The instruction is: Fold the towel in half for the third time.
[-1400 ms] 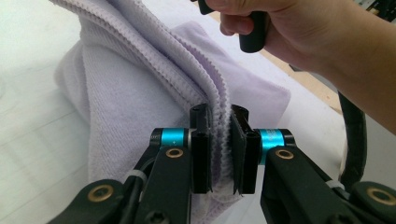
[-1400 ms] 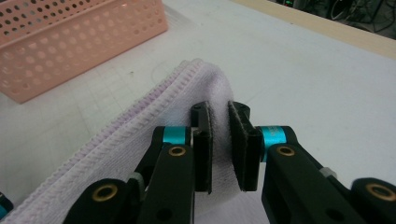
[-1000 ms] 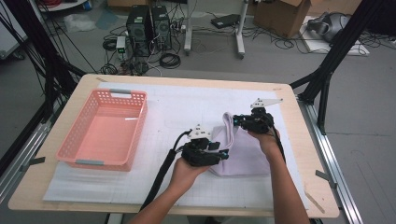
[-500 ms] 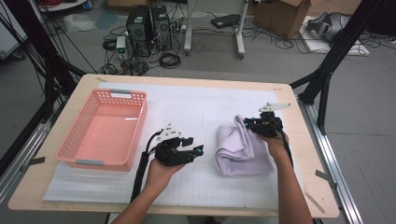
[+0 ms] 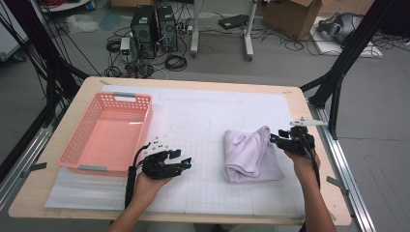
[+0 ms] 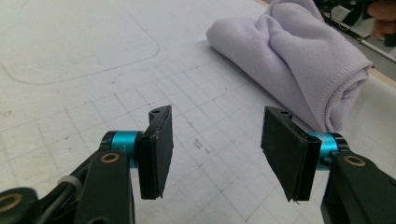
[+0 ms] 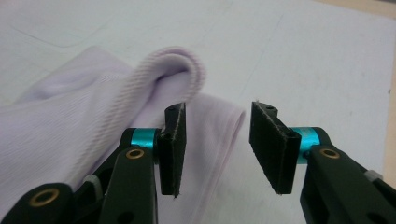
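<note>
My bench (image 5: 203, 111) is a wooden top under a white gridded mat, standing on a grey floor strewn with cables, with computer towers (image 5: 154, 24) beyond its far edge. A pink basket (image 5: 77, 145) sits along the bench's left edge. The lilac towel (image 5: 251, 154), loosely rolled and bunched, lies right of the bench's middle, toward the near edge. My right gripper (image 5: 274, 139) is at the towel's right side; its jaws have just been opening and now stand apart, with a fold of towel (image 7: 219, 126) in the gap and no pad pressing on it. My left gripper (image 5: 186, 163) is near the basket's near right corner, well apart from the towel; its jaws have also been opening and stand apart over bare mat.
</note>
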